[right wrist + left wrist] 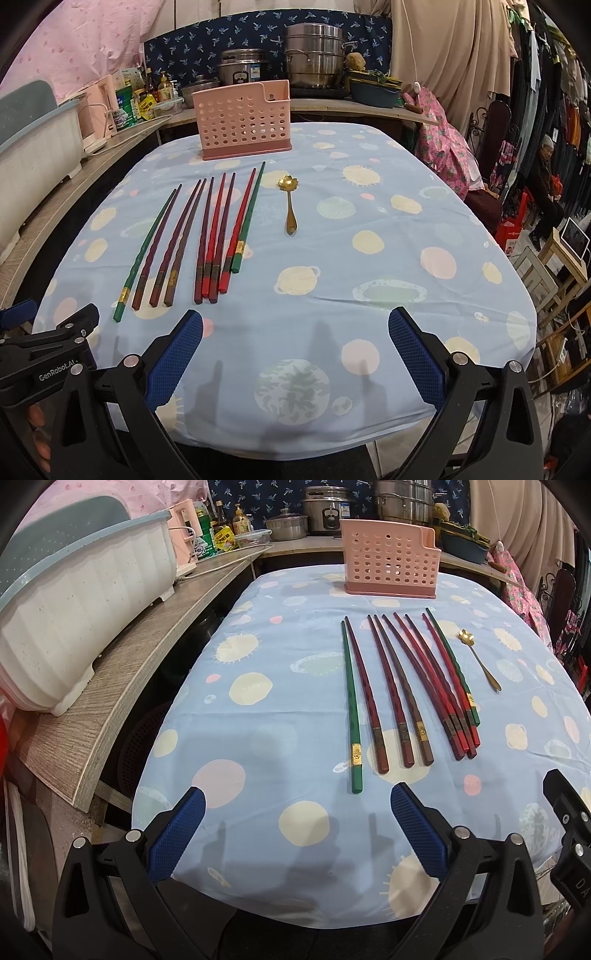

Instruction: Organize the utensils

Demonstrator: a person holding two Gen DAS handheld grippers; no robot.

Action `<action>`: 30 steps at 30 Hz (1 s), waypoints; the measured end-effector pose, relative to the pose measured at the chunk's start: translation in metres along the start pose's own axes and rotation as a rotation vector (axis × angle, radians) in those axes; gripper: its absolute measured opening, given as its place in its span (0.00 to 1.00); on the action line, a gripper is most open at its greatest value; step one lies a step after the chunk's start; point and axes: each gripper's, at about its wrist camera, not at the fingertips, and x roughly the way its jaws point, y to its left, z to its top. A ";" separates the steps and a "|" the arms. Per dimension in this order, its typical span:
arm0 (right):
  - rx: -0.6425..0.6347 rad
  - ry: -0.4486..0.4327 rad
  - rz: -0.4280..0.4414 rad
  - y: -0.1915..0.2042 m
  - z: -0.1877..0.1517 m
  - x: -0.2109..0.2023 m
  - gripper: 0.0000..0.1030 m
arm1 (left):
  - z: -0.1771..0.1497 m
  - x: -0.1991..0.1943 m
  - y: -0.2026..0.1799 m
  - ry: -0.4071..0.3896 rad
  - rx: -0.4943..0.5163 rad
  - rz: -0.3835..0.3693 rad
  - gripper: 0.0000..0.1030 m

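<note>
Kitchen clutter fills the background, with steel pots (pixel 314 55) on a shelf behind and a white dish rack (pixel 81 602) on the left side. In front of it stands the worktop (pixel 369 258), covered with a blue cloth with pale dots.

On this cloth lie the chopsticks (pixel 406 686), nine as far as can be counted, red, brown and green, in a loose row with their thick ends toward the near edge. The leftmost green chopstick (pixel 352 716) lies a little apart from the others and reaches nearest to the left tongs (pixel 295 827). Four on the right side are touching each other at their thick ends. Just beside them, on the right, lies a small gold spoon (pixel 290 203) with a flower-shaped bowl. Behind all of them the pink perforated holder (pixel 245 120) stands upright and looks empty.

Both tongs are wide apart and hold nothing; the right tongs (pixel 295 350) hover over bare cloth near the front edge.

Nothing seems sorted yet, so the step in hand is probably the first pick. The isolated green chopstick looks the easiest one. It is better to close on its thick end, across the stick, because the thin tip can slip or roll. After lifting, the stick should go tip down into the holder, without pushing the light holder away.
</note>
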 end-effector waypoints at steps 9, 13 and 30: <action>0.023 0.008 0.002 -0.003 -0.001 0.003 0.94 | 0.004 0.013 0.009 0.042 -0.028 -0.031 0.93; 0.023 0.013 0.003 -0.004 0.000 0.007 0.93 | 0.007 0.020 0.011 0.058 -0.038 -0.060 0.92; 0.038 0.039 0.026 -0.007 0.018 0.038 0.93 | 0.020 0.065 0.004 0.129 -0.036 -0.096 0.74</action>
